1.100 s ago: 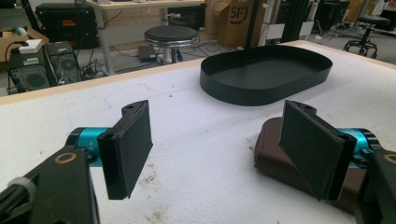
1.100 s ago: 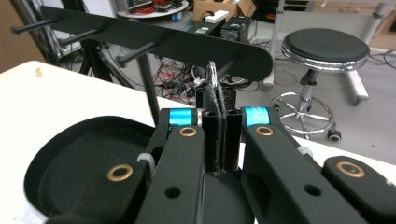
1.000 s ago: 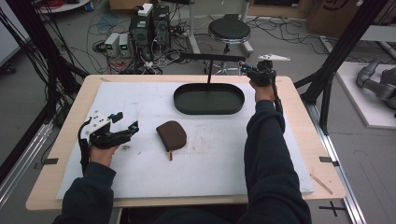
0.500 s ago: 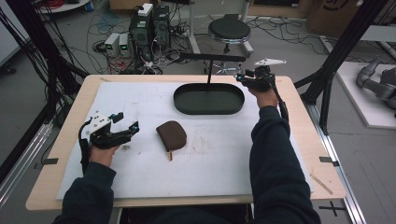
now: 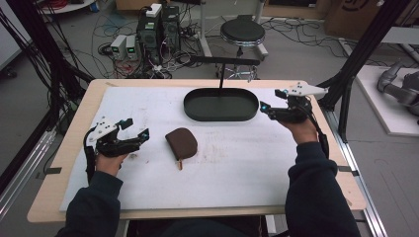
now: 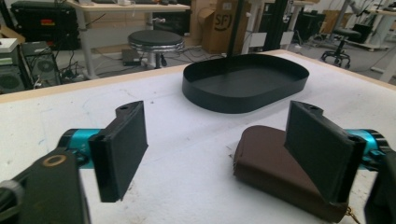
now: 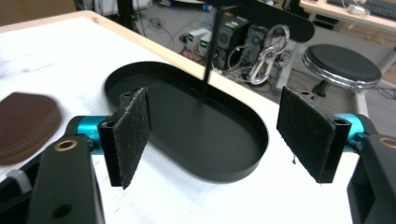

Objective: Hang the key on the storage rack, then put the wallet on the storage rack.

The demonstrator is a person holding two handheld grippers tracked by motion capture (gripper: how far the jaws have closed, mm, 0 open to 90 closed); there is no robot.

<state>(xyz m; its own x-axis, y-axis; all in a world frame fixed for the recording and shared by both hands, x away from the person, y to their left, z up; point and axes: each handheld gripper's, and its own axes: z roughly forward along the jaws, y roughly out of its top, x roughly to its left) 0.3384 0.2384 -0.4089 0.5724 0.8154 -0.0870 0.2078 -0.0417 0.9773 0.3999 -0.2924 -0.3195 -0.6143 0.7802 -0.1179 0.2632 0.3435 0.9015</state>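
Two carabiners (image 7: 266, 53) (hung on a stand) are seen from the right gripper (image 7: 212, 135), just opened wide over the empty tray (image 7: 187, 135); the left gripper (image 6: 215, 149), also wide, frames a brown pouch (image 6: 275, 172).

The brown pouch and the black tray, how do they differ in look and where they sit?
The brown pouch is small, soft-looking and rounded at one end; the black tray is much larger, a rigid oval with a raised rim. The pouch lies near the table's middle, beside the left hand-held gripper; the tray sits toward the far edge, beside the right hand-held gripper. Both rest flat on the white mat, untouched.
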